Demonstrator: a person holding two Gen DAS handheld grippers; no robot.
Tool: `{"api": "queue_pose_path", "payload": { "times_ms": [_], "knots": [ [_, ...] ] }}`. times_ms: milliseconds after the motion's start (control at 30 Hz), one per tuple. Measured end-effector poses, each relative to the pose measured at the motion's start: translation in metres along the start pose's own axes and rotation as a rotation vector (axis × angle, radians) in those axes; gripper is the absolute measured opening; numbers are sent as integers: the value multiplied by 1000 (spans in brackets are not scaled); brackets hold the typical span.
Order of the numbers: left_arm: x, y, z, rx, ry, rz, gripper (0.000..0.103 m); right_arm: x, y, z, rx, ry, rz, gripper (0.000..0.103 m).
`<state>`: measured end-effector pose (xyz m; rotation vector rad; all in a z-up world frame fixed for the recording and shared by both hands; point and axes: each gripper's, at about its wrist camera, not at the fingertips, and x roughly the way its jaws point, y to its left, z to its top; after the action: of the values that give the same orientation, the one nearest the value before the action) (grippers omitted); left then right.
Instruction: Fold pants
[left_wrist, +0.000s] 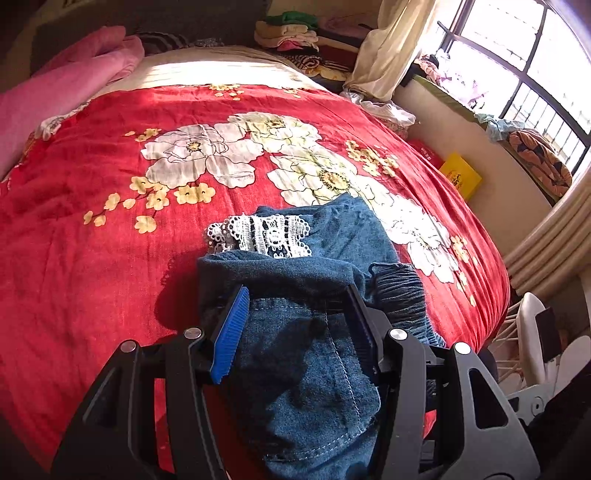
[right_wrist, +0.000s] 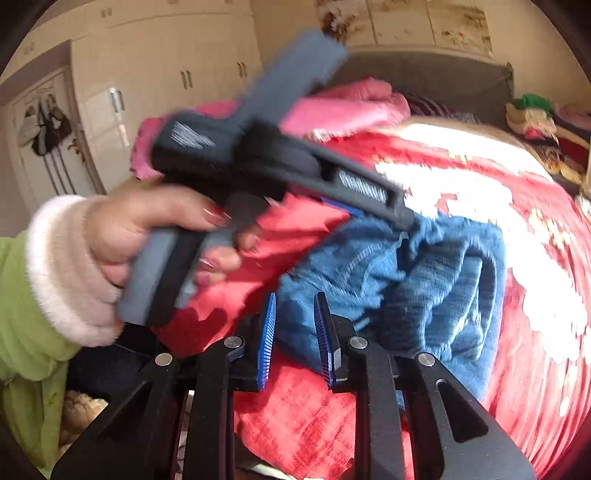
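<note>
Left tongs (left_wrist: 297, 325) angle down, clamped on bunched denim pants (left_wrist: 314, 362) at the red bed's (left_wrist: 92, 258) six-o'clock edge; open quilt toward twelve. Right tongs (right_wrist: 295, 339) narrowly parted, seemingly gripping nothing.

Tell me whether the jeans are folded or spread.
Folded, loosely: the jeans lie bunched in layers on the bedspread, lace hem doubled onto the denim.

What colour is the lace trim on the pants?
White, on blue denim pants; the lace trim shows best in the left wrist view.
</note>
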<state>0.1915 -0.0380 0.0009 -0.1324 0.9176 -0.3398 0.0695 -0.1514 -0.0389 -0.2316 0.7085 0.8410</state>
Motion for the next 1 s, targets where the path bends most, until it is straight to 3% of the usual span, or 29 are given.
{"api": "queue_pose_path", "payload": {
  "times_ms": [100, 333, 433, 533, 600, 800, 1000],
  "knots": [
    [-1, 0, 0, 3, -4, 2, 44, 16, -8, -5, 71, 78, -6, 21],
    [-6, 1, 0, -2, -19, 9, 44, 16, -11, -7, 111, 81, 2, 22],
    [-11, 1, -1, -7, -29, 7, 46, 5, -5, -7, 100, 47, 9, 23],
    [-21, 1, -1, -8, -45, 9, 49, -13, -3, -7, 104, 2, 7, 37],
    [-30, 1, -2, -9, -66, 5, 52, -24, -6, -4, 117, -25, -6, 39],
    [-61, 2, -9, -1, -125, 50, 63, -58, -25, 0, 173, -98, -77, 43],
    [-83, 4, -23, -1, -153, 112, 73, -77, -50, 0, 241, -146, -166, 54]
  ]
}}
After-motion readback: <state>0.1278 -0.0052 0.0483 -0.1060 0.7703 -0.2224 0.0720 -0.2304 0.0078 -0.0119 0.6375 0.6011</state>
